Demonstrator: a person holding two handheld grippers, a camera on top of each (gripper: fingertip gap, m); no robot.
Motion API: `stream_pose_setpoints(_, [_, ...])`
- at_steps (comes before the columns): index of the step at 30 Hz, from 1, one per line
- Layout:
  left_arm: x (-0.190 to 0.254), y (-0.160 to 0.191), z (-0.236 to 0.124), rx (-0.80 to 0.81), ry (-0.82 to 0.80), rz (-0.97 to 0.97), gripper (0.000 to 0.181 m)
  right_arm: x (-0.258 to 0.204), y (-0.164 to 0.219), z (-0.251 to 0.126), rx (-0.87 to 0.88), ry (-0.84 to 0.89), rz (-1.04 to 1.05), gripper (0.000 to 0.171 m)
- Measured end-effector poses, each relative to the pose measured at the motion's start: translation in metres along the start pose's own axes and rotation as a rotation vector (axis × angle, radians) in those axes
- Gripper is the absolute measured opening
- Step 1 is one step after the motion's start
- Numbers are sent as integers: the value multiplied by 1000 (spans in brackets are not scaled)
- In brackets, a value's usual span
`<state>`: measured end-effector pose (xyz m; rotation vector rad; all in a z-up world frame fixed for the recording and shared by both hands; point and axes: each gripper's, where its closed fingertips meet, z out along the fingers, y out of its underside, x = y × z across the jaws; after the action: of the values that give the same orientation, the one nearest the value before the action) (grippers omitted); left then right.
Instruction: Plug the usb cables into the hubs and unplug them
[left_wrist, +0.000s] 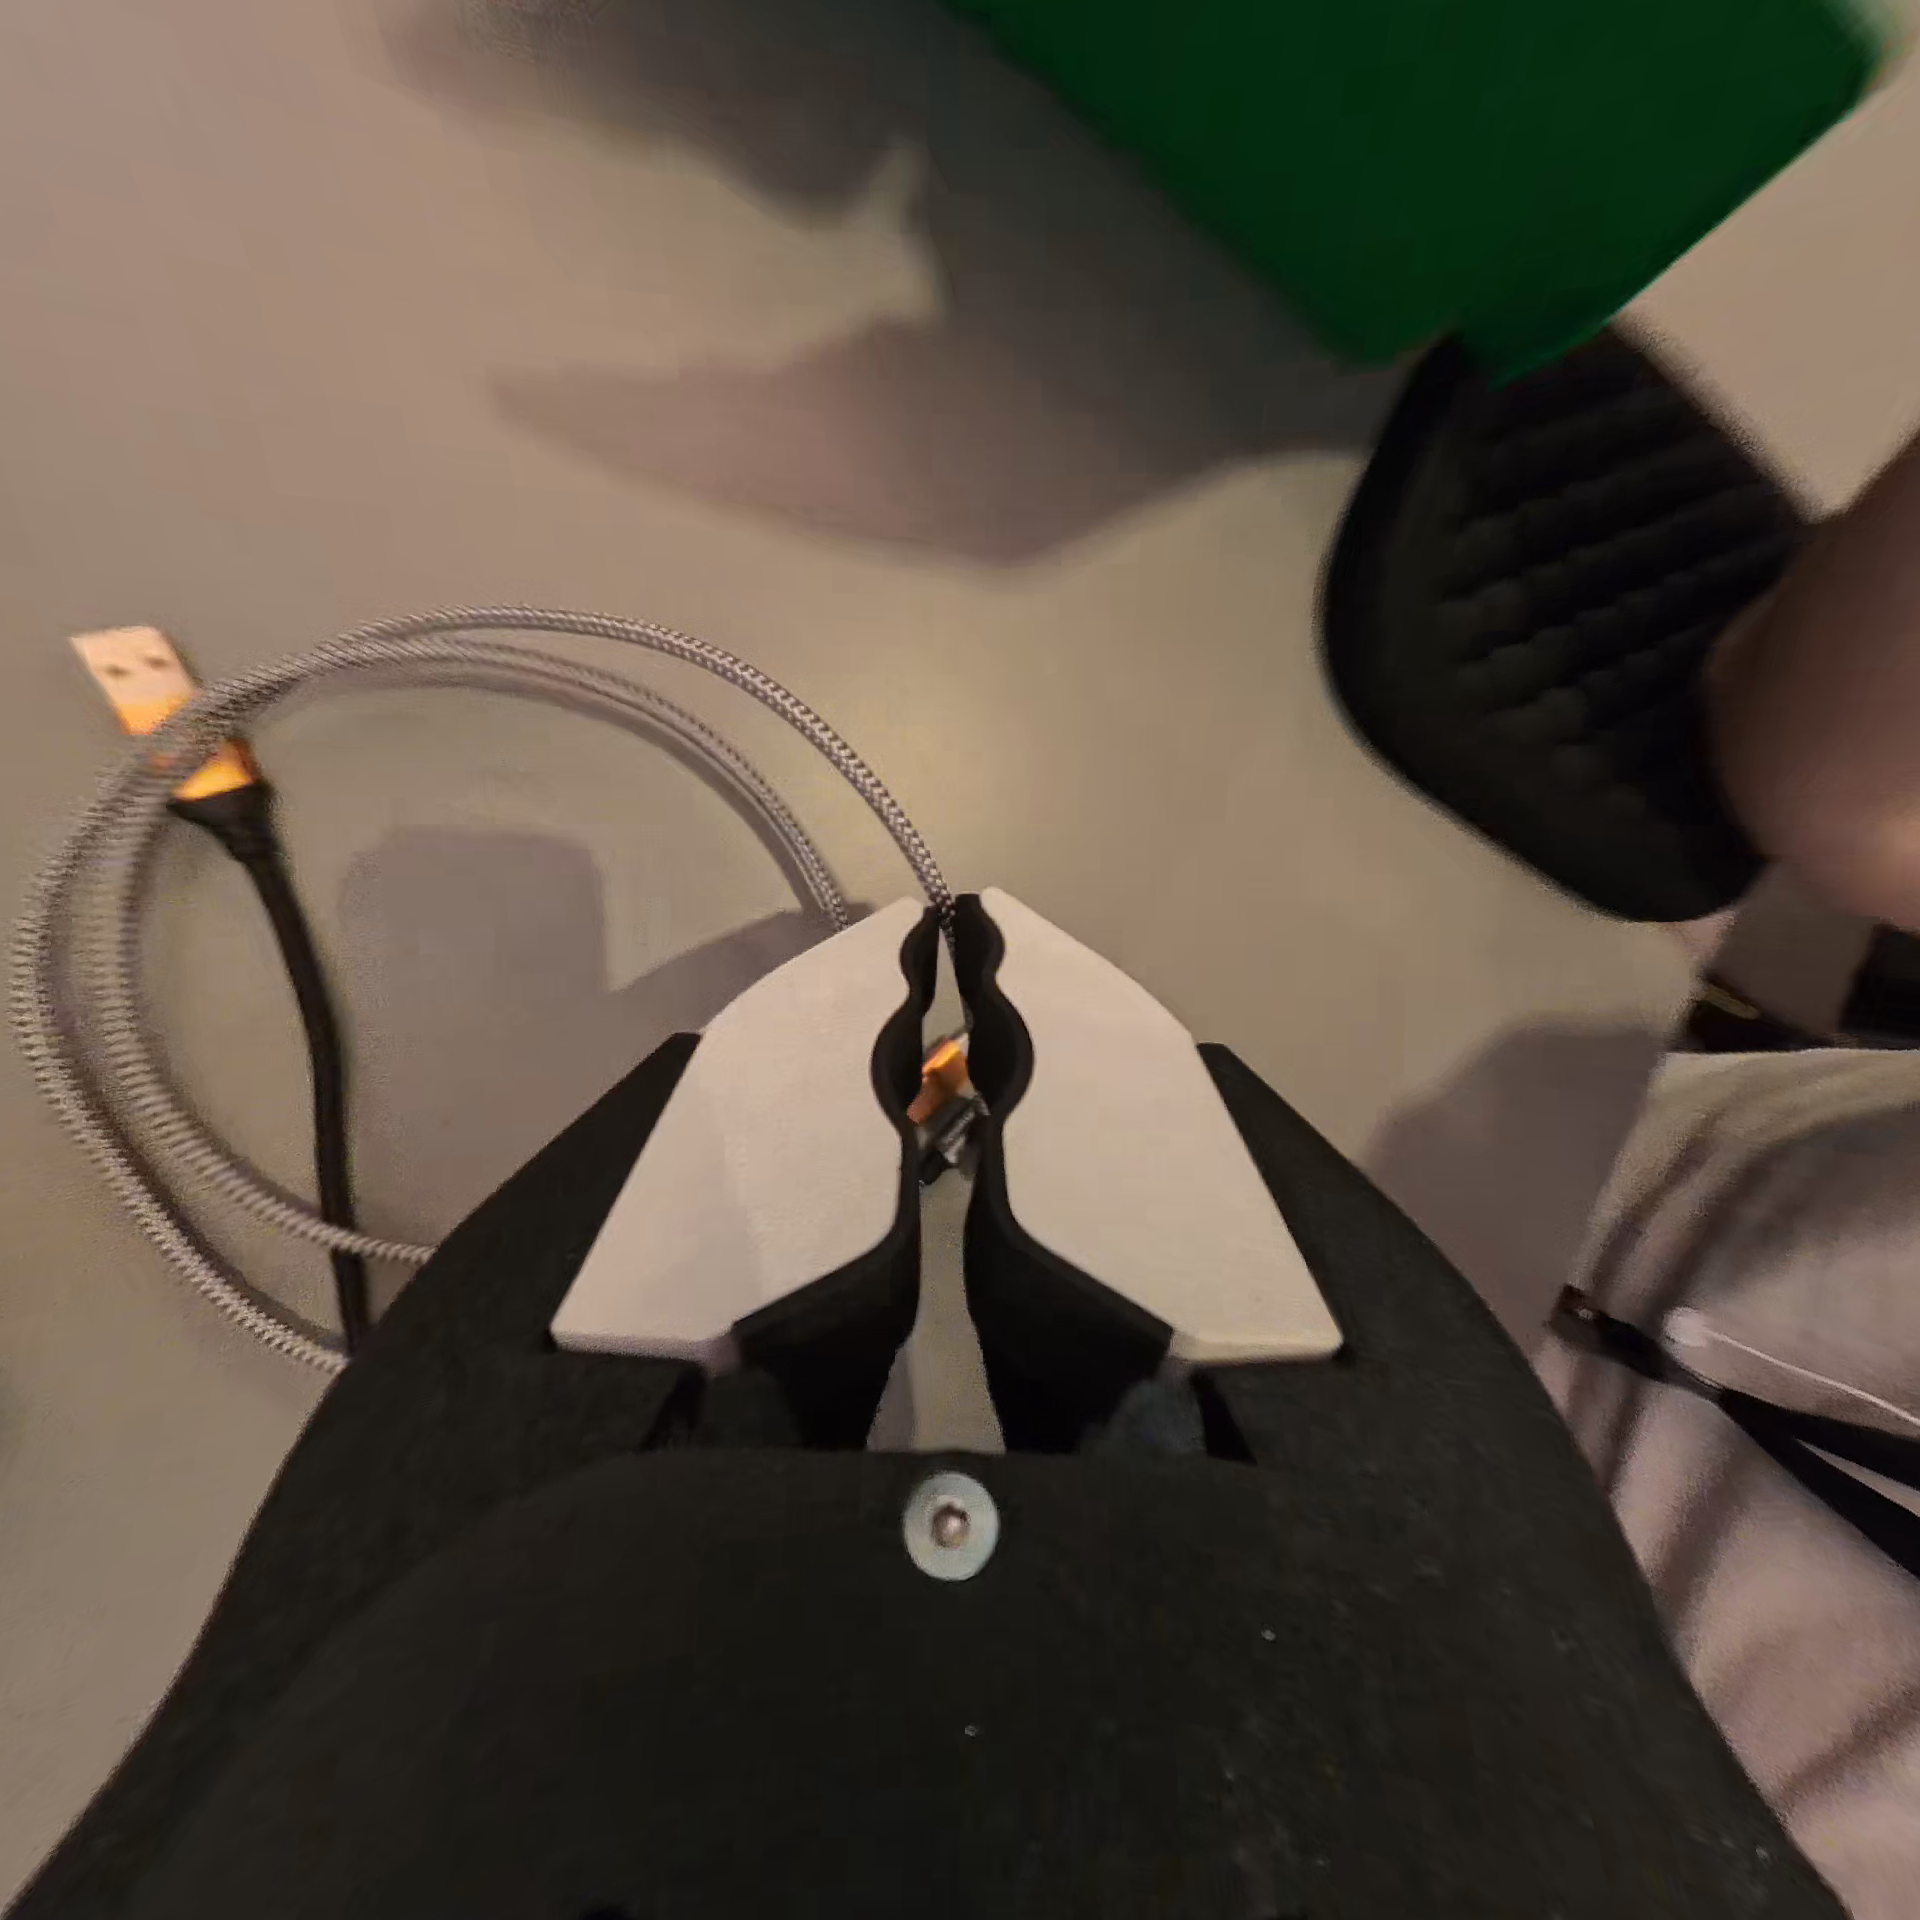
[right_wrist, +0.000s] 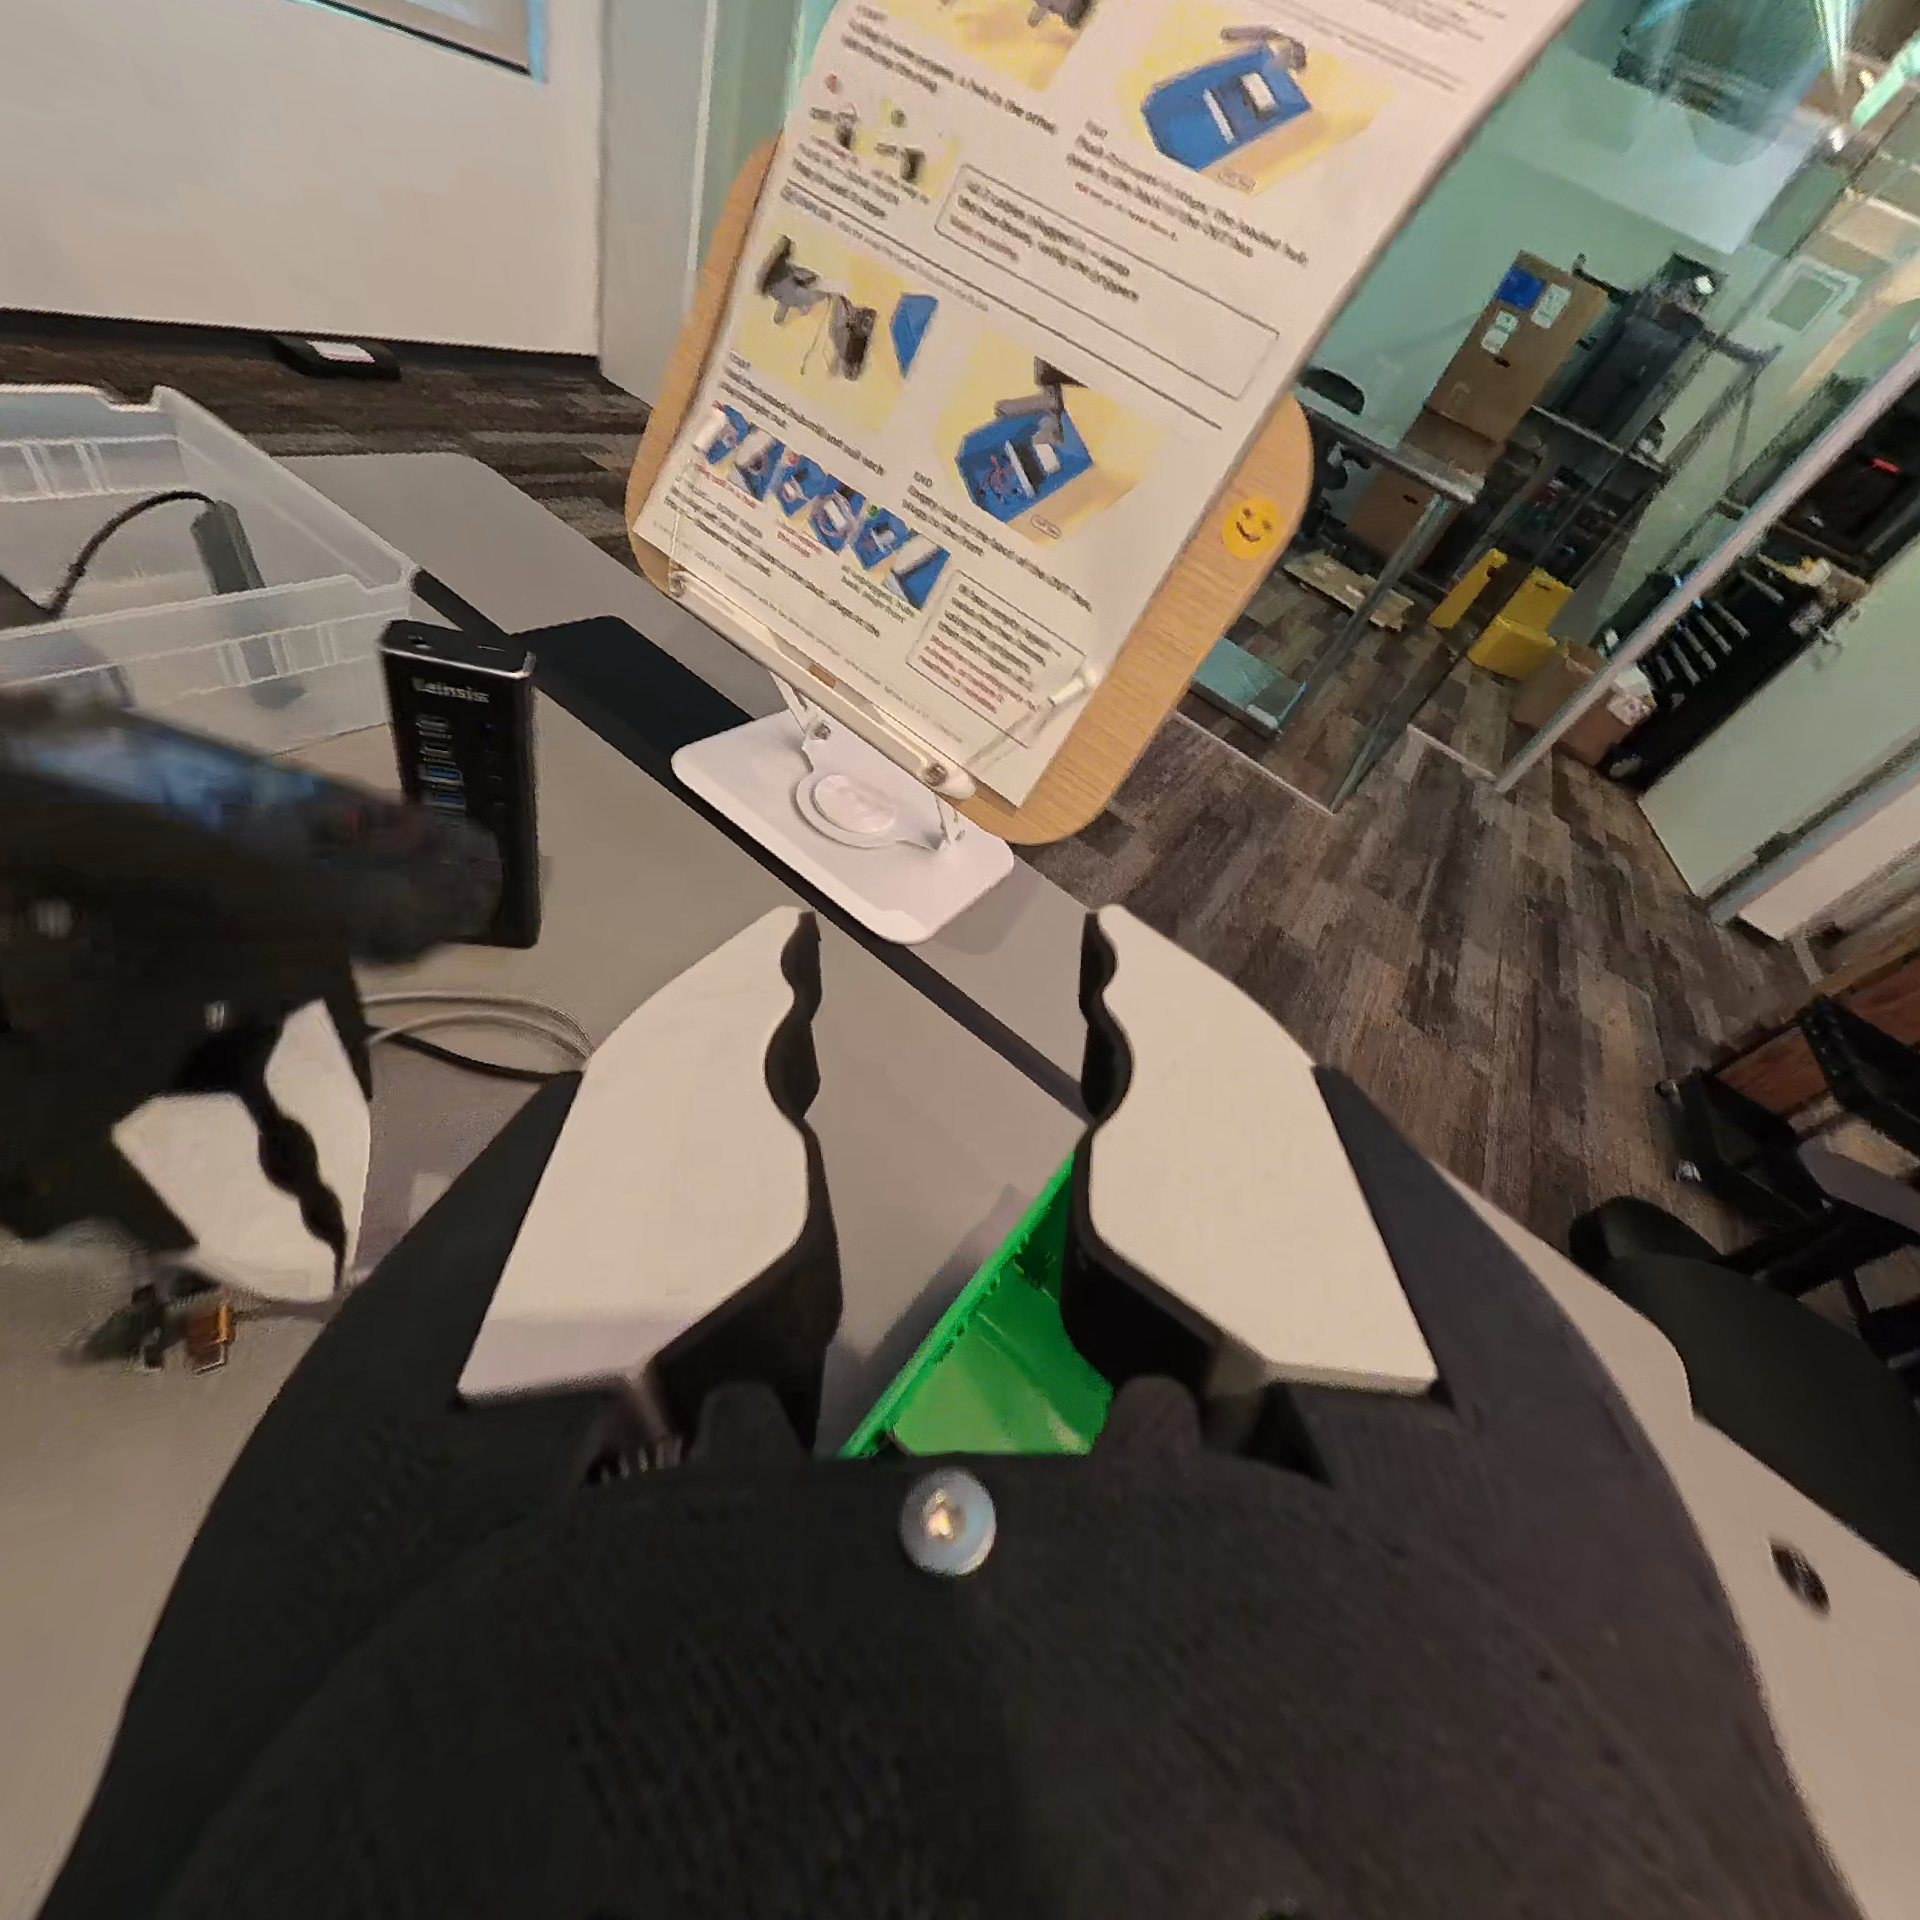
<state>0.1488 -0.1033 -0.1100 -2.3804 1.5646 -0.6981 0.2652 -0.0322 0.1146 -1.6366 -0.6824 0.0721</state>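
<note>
My left gripper (left_wrist: 951, 914) is shut on a grey braided USB cable (left_wrist: 727, 665) close to its end, above the grey table. The cable's orange and metal plug (left_wrist: 940, 1091) sits between the jaws, and the cable loops away to the left. A black cable with an orange USB plug (left_wrist: 135, 675) lies at far left. My right gripper (right_wrist: 945, 935) is open and empty, over the table's edge. In the right wrist view the left gripper (right_wrist: 239, 1143) is blurred at left. A black USB hub (right_wrist: 462, 779) stands upright behind it.
A clear plastic bin (right_wrist: 343, 582) holding a black cable sits at back left. An instruction sheet on a white stand (right_wrist: 852, 821) is behind the hub. A green bin (right_wrist: 997, 1351) lies under my right gripper and also shows in the left wrist view (left_wrist: 1455, 156). A gloved hand (left_wrist: 1538, 623) is at right. There is about 25 cm between the tips of the two grippers.
</note>
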Motion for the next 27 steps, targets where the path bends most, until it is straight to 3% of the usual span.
stream_pose_setpoints(1, [4,-7,-16,66,46,-6,3,-7,-4,1,28,-37,-25,49])
stream_pose_setpoints(7, [41,-23,-116,378,385,4,3,-111,-8,-2,157,-490,-348,49])
stream_pose_setpoints(9, [52,-21,-136,426,468,37,3,-148,5,-3,101,-655,-417,50])
stream_pose_setpoints(12, [63,-16,-145,416,530,85,3,-174,13,11,58,-712,-489,50])
stream_pose_setpoints(13, [64,-16,-144,414,525,94,3,-181,17,12,36,-746,-494,43])
stream_pose_setpoints(15, [66,-19,-148,442,555,100,3,-192,29,9,-19,-831,-513,8])
stream_pose_setpoints(18, [57,-30,-154,509,552,38,4,-187,34,11,-76,-840,-483,4])
stream_pose_setpoints(20, [46,-38,-167,590,524,-19,26,-180,34,9,-98,-834,-442,4])
stream_pose_setpoints(22, [42,-40,-188,686,501,-1,27,-169,32,8,-100,-803,-416,4])
stream_pose_setpoints(27, [38,-37,-237,894,304,60,33,-136,3,6,52,-616,-397,4])
